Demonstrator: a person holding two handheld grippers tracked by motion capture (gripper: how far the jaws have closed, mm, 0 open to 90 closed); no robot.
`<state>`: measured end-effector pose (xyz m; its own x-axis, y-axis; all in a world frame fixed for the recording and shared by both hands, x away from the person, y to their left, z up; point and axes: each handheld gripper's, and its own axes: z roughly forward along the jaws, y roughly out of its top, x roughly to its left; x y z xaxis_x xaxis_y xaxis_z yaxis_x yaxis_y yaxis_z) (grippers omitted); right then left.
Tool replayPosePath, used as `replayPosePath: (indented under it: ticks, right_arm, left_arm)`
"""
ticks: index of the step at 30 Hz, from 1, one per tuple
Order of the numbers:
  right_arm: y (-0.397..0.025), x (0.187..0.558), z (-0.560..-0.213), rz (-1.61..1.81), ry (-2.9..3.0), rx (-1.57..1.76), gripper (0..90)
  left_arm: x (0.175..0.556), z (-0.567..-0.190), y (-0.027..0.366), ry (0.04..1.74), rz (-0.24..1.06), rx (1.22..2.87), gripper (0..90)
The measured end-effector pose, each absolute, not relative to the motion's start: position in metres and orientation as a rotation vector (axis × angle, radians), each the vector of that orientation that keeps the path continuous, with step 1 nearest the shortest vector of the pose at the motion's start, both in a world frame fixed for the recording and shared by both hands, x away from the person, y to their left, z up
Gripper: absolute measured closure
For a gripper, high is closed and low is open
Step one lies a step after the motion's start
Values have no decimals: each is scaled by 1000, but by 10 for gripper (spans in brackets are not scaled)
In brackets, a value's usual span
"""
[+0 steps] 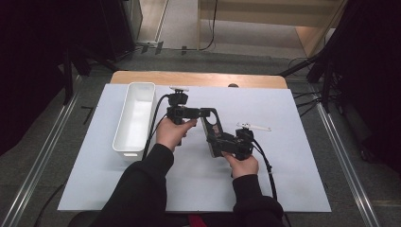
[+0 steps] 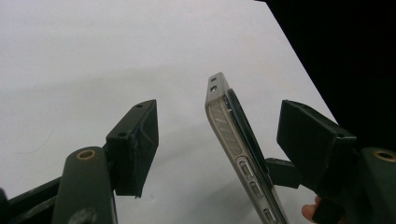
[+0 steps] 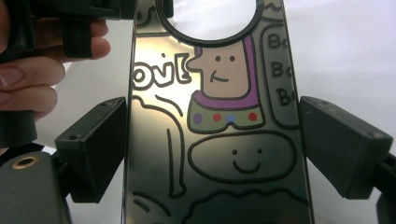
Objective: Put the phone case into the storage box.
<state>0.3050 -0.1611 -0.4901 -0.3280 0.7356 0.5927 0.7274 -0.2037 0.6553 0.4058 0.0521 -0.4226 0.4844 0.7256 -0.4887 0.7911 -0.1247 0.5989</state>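
Observation:
A phone in a clear case printed with cartoon figures and a round camera cut-out is held between the pads of my right gripper, which is shut on its two long edges. From above, the phone is a dark slab over the middle of the white sheet, with my right gripper at its near end. My left gripper reaches its far end from the left. In the left gripper view the phone stands edge-on between the jaws of my open left gripper, nearer the right pad and apart from the left one.
A long white bin lies at the left of the white sheet, its inside bare. The wooden table edge runs along the back. Metal rails flank the table on both sides.

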Motion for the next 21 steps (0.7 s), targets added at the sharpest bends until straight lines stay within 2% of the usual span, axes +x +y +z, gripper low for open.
replayPosePath:
  ticks: [13, 21]
  right_arm:
    - [-158, 306, -493, 1626, 1930, 1832, 110]
    - [-157, 304, -493, 1635, 1916, 1831, 110]
  left_arm:
    - [406, -424, 44, 1322, -66, 1821, 371]
    - [407, -425, 39, 1335, -67, 1792, 391]
